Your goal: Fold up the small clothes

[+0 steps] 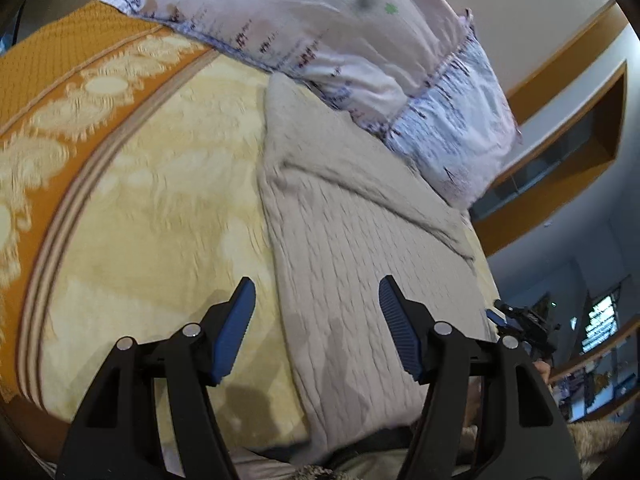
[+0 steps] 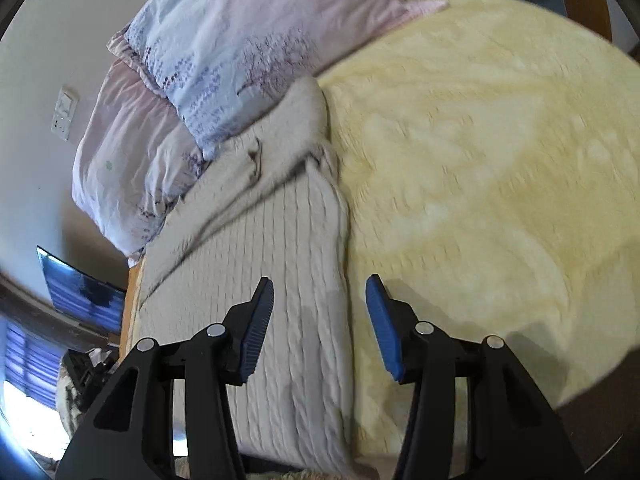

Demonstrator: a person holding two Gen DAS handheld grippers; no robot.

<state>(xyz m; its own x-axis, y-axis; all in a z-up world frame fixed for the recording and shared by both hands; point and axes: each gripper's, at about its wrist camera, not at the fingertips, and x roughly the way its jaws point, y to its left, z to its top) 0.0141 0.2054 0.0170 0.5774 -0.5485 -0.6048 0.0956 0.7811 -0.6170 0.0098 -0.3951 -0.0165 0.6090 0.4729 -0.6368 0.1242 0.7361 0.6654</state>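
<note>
A beige cable-knit sweater [image 1: 360, 220] lies flat on the yellow bedspread [image 1: 160, 200], its far end rumpled against the pillows. My left gripper [image 1: 316, 284] hangs open above the sweater's left edge, one blue pad over the bedspread and one over the knit, nothing between them. In the right wrist view the sweater [image 2: 260, 240] runs away from me as a long strip. My right gripper [image 2: 320, 280] is open above its right edge with nothing held. Each gripper shows small in the other's view: the right one [image 1: 520, 324], the left one [image 2: 88, 364].
Two pale floral pillows [image 2: 240, 40] lie at the head of the bed, touching the sweater's far end. The bedspread has an orange patterned border [image 1: 60, 60]. A wooden wall niche [image 1: 580, 120] shows at the right, and a dark screen [image 2: 80, 284] and wall socket [image 2: 64, 114] at the left.
</note>
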